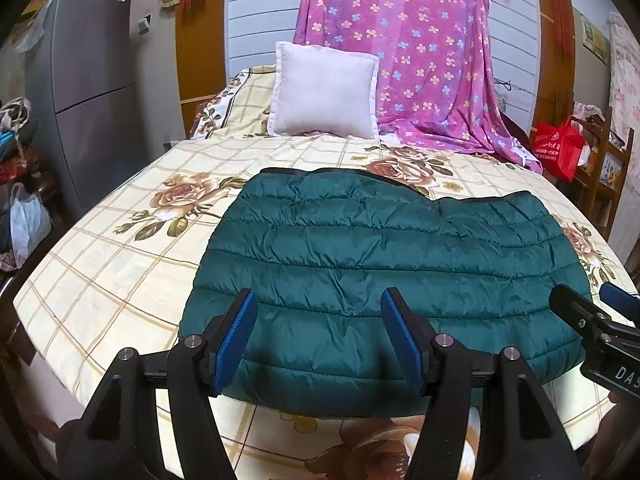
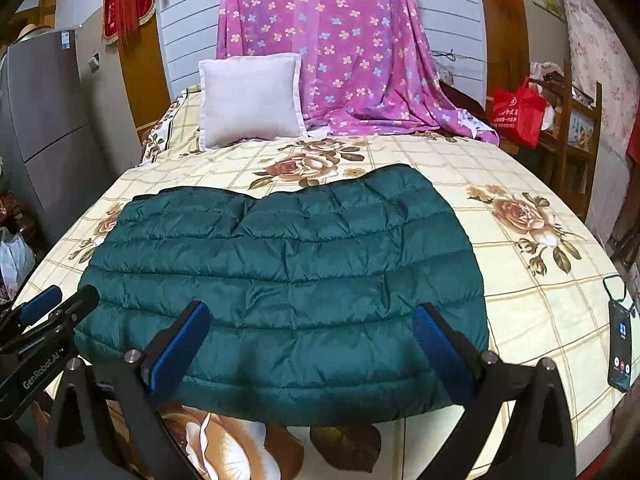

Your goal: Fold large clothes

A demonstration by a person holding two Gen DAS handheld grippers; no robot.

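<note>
A dark green quilted down jacket (image 1: pixel 380 264) lies folded into a compact slab on the flowered bedsheet (image 1: pixel 120 240); in the right wrist view the jacket (image 2: pixel 288 264) fills the middle. My left gripper (image 1: pixel 318 304) hovers over the jacket's near left part, open, nothing between its blue pads. My right gripper (image 2: pixel 312 316) hovers over the near edge of the jacket, also open and empty. The right gripper's tip (image 1: pixel 592 312) shows at the right edge of the left wrist view. The left gripper's tip (image 2: pixel 60 304) shows at the left of the right wrist view.
A white cushion (image 1: pixel 324 92) leans at the head of the bed beside a pink flowered blanket (image 1: pixel 404 52). A phone (image 2: pixel 621 348) lies on the sheet at the right edge. A grey fridge (image 1: pixel 88 80) and bags stand left; a red bag (image 1: pixel 558 148) and wooden shelf stand right.
</note>
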